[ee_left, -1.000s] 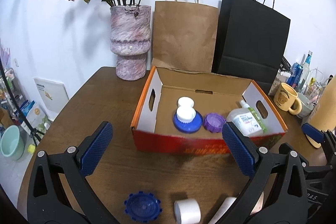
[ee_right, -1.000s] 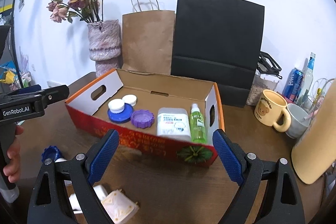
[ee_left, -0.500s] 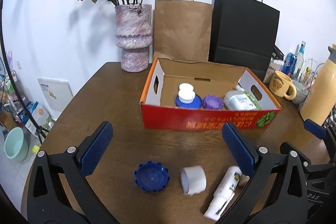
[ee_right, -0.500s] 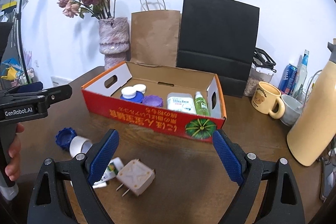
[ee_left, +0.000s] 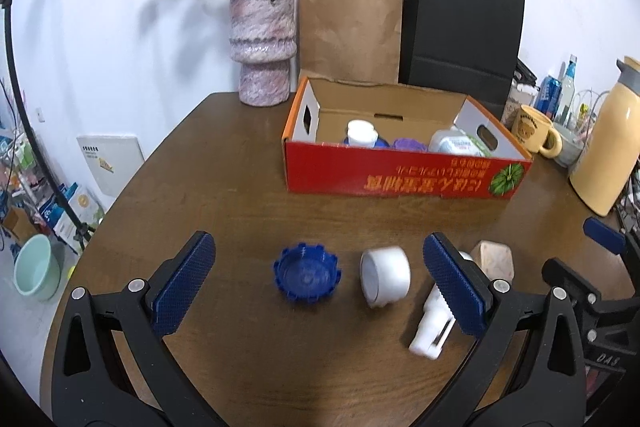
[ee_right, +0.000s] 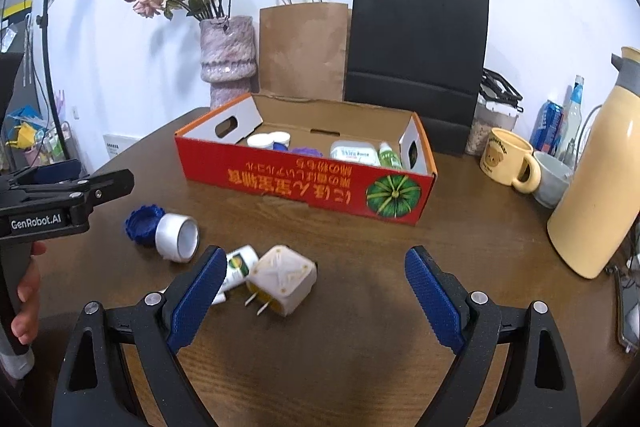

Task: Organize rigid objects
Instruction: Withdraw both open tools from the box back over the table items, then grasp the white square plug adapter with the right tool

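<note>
A round brown table (ee_left: 224,195) stands against a white wall, crowded along its far edge. Toward 12 o'clock in both views sits the red box (ee_left: 400,179), long side facing the grippers, open at the top; it already holds white caps, a purple lid and small bottles, so it reads as the place where things are being gathered.

Four loose pieces lie in a row on the near table, well short of the box. In the left wrist view the blue cap (ee_left: 306,277) rests open side up at about 6 o'clock from the box, the white roll (ee_left: 385,275) just beside it on its side, then the tube (ee_left: 434,323) and the beige plug (ee_right: 282,279), prongs facing the camera, touching the tube.

The left gripper (ee_left: 318,285) is spread wide and holds nothing, with the cap and the roll lying between its fingers, probably lined up for a pick. The right gripper (ee_right: 312,297) is likewise wide and empty, the plug just inside its left finger.

Outward, a vase (ee_left: 262,43) of dried roses stands at 11 o'clock, paper bags lean behind the box, and a mug (ee_right: 508,163) and thermos (ee_right: 596,195) sit at 2 o'clock, clear of the work.
</note>
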`<state>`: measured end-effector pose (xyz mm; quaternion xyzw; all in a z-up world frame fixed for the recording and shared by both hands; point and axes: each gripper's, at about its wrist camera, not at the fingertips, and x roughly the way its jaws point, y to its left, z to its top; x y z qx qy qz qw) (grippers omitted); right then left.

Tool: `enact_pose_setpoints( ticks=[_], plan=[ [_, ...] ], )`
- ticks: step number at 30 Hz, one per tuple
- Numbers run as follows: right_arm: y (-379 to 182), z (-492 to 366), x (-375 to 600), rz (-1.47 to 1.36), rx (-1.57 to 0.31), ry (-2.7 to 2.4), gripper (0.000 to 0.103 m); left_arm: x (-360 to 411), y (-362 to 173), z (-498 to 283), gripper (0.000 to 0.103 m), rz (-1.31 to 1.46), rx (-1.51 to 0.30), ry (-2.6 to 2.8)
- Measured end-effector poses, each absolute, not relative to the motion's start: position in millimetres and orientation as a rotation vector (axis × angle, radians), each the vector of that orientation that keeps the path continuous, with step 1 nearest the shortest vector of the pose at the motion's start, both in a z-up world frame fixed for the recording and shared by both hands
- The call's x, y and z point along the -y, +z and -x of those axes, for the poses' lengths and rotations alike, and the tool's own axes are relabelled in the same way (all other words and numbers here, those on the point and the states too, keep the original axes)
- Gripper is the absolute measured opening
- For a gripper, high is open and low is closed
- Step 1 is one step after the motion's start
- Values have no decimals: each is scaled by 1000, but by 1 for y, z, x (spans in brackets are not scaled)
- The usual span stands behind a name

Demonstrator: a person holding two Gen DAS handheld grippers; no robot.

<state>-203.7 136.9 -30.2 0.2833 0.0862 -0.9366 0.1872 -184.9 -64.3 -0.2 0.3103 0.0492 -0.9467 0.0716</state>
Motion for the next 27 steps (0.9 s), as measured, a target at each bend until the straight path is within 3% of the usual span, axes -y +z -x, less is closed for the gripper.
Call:
enact_pose_setpoints(
  ticks=[27],
  plan=[
    [-84, 254, -107, -1101, -394, -2513, 94, 94, -25, 185, 103, -1082, -207, -2786]
  ],
)
